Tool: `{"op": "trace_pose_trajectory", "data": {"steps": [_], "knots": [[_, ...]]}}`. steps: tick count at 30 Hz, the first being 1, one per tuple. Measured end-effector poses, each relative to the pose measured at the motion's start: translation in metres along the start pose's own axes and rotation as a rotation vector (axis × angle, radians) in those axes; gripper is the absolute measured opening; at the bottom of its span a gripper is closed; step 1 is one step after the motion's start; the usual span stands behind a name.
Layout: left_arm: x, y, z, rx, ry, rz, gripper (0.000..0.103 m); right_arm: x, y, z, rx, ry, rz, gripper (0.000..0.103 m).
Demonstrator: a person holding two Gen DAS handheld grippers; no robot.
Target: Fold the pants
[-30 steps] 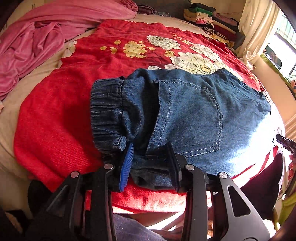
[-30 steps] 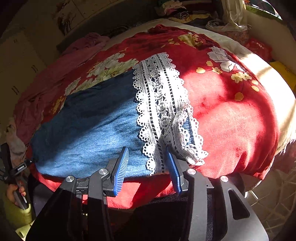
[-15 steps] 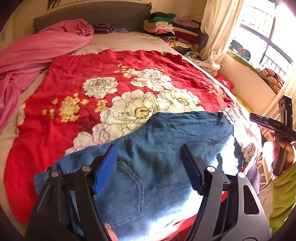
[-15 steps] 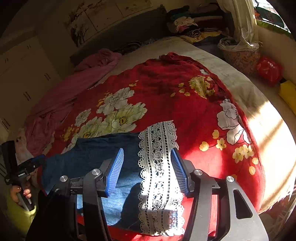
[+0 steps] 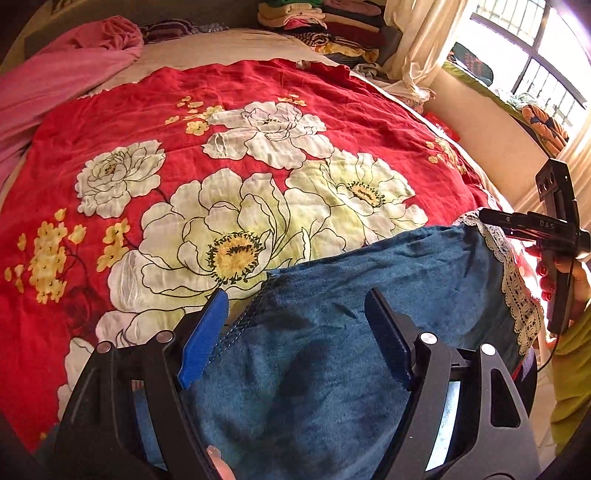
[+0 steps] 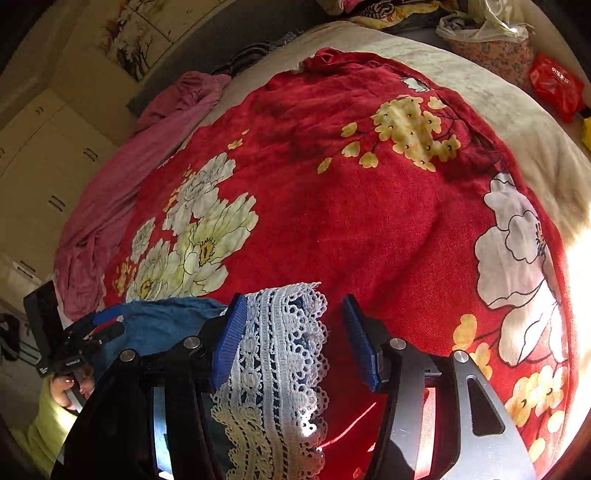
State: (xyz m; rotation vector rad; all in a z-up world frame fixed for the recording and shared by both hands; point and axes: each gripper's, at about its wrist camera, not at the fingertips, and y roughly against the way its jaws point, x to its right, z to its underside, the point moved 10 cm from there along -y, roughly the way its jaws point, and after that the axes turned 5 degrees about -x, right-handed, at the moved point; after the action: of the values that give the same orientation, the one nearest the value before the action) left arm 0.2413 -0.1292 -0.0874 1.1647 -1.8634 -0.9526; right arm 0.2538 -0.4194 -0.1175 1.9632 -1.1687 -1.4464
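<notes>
The denim pants (image 5: 369, 325) are lying flat along the near edge of the bed, down at the 6 o'clock side of the left wrist view, with the white lace cuff (image 6: 280, 354) at the leg end. In the left wrist view that lace trim runs down the 3 o'clock side of the denim, and a stitched seam edge sits right by the left blue pad. The denim looks mostly smooth with a few soft creases, part in shade and part in hard sunlight

Left gripper (image 5: 295, 332) is above the denim with its jaws spread wide, nothing pinched between them. Right gripper (image 6: 295, 332) is the same deal, jaws spread apart, with the lace cuff showing between the blue pads but the pads not closed on it. Can't tell if either one is actually touching the fabric. You can see each gripper in the other's camera too, held in a hand with red nail polish

Under the pants is a red floral bedspread (image 5: 229, 110) with big white and yellow flowers, covering most of the bed. A pink blanket (image 5: 55, 74) is bunched up at about 10 o'clock in the left view. Stacks of folded clothes (image 5: 317, 18) sit at 12 o'clock past the far end of the bed, with a cream curtain (image 5: 417, 44) and a barred window (image 5: 535, 48) toward 1–2 o'clock. In the right view there are pale cabinet doors (image 6: 48, 177) at 9 o'clock and a red packet (image 6: 557, 86) at 2 o'clock
</notes>
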Motion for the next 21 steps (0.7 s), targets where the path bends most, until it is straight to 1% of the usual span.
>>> {"op": "trace_pose_trajectory", "data": {"steps": [2,3,5,6,7,8,9,10,12,15,17,19,21], "knots": [[-0.005,-0.011,0.0,-0.025,0.037,0.034,0.069,-0.002,-0.007,0.004,-0.016,0.002,-0.039,0.047],[-0.006,-0.017,0.001,-0.041,0.054,0.06,0.069,-0.005,-0.008,0.006,-0.016,0.009,-0.053,0.039],[-0.006,-0.024,0.003,-0.066,0.077,0.096,0.068,-0.01,-0.008,0.01,-0.019,0.038,-0.068,0.035],[-0.005,-0.026,0.004,-0.067,0.077,0.097,0.068,-0.013,-0.008,0.012,-0.018,0.046,-0.082,0.027],[-0.003,-0.027,0.004,-0.065,0.072,0.099,0.061,-0.016,-0.006,0.013,-0.013,0.053,-0.095,0.024],[0.0,-0.025,0.003,-0.059,0.069,0.115,0.04,-0.018,-0.004,0.013,0.002,0.065,-0.099,0.022],[0.004,-0.024,0.002,-0.057,0.075,0.148,0.017,-0.021,0.0,0.013,0.022,0.079,-0.102,0.02],[0.006,-0.021,0.001,-0.055,0.083,0.163,0.013,-0.024,0.005,0.012,0.041,0.093,-0.109,0.018],[0.007,-0.015,-0.001,-0.04,0.077,0.163,0.007,-0.03,0.017,0.008,0.088,0.119,-0.122,0.017],[0.003,0.0,-0.014,0.024,0.089,0.158,0.006,-0.04,0.034,-0.007,0.154,0.159,-0.119,0.016],[0.001,0.004,-0.023,0.046,0.097,0.15,0.005,-0.043,0.033,-0.019,0.165,0.177,-0.092,0.016],[-0.001,-0.001,-0.029,0.051,0.08,0.102,0.005,-0.043,0.022,-0.029,0.15,0.204,-0.034,0.016],[-0.004,-0.014,-0.028,0.031,0.076,0.069,0.005,-0.038,0.003,-0.032,0.105,0.239,0.047,0.016]]}}
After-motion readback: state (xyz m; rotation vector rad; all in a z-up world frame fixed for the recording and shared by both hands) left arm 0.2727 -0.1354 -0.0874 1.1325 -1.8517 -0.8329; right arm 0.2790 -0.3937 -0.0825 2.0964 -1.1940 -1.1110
